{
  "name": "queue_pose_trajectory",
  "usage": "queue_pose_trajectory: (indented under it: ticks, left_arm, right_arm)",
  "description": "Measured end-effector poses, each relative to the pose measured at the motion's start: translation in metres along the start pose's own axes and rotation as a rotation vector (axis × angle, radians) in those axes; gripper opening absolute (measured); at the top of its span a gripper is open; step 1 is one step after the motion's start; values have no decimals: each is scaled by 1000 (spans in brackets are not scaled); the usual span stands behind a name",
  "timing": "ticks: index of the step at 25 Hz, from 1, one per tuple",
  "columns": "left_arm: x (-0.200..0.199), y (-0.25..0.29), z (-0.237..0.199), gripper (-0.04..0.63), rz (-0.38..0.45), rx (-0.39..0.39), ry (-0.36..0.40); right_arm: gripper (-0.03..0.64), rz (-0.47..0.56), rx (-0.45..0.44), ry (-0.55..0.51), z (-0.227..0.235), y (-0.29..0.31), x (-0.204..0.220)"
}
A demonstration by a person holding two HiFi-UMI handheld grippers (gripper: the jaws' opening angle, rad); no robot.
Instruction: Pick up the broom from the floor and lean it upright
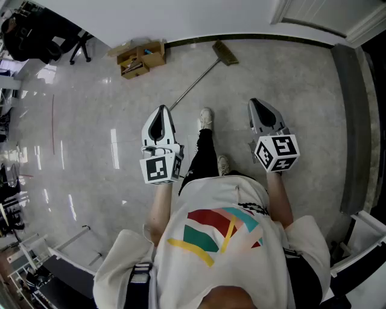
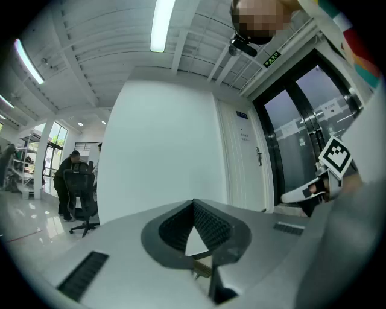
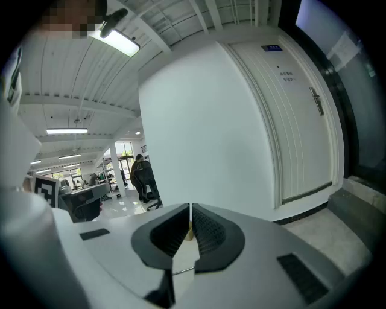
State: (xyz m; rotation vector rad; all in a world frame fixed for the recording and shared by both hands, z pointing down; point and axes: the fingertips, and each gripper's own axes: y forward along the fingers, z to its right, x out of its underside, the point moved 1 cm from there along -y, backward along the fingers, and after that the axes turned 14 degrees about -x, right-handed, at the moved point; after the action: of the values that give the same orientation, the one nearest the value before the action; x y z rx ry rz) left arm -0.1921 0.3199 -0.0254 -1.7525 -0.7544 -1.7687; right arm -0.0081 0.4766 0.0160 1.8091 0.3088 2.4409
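Editor: Broom [image 1: 199, 80] position is requested.

Photographer: It is shown lying flat on the pale floor [image 1: 90, 127]. Its bristle head is set at the foot of the white wall [image 1: 181, 18], and its handle is slanted back toward the person's shoe [image 1: 206, 119]. A cardboard box [image 1: 142, 58] is seen by the same wall, near the broom head.

Editor: Grippers' state is also wanted.

Photographer: The left gripper [image 1: 161, 111] and the right gripper [image 1: 258, 105] are held out on either side of the person's legs. Both pairs of jaws are closed tip to tip, and nothing is clamped in either. The handle's end seems to stop short of the left gripper, though from overhead that gap cannot be judged firmly.
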Motion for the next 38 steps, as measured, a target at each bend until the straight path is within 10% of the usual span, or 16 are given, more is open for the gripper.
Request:
queue_pose_trajectory:
  ticks: [12, 18, 29, 38]
  left_arm:
    - [-9, 243, -71, 44, -6, 16, -75]
    - [1, 341, -119, 44, -31, -23, -59]
    - [57, 398, -195, 44, -85, -368, -130]
    - [238, 384, -272, 44, -109, -649, -226]
  right_arm:
    - [21, -67, 6, -63, 76, 219, -86]
    - [167, -109, -90, -107, 99, 336, -113]
    - [166, -428, -669, -389, 92, 493, -79]
    - [164, -682, -1118, -655, 63, 621, 115]
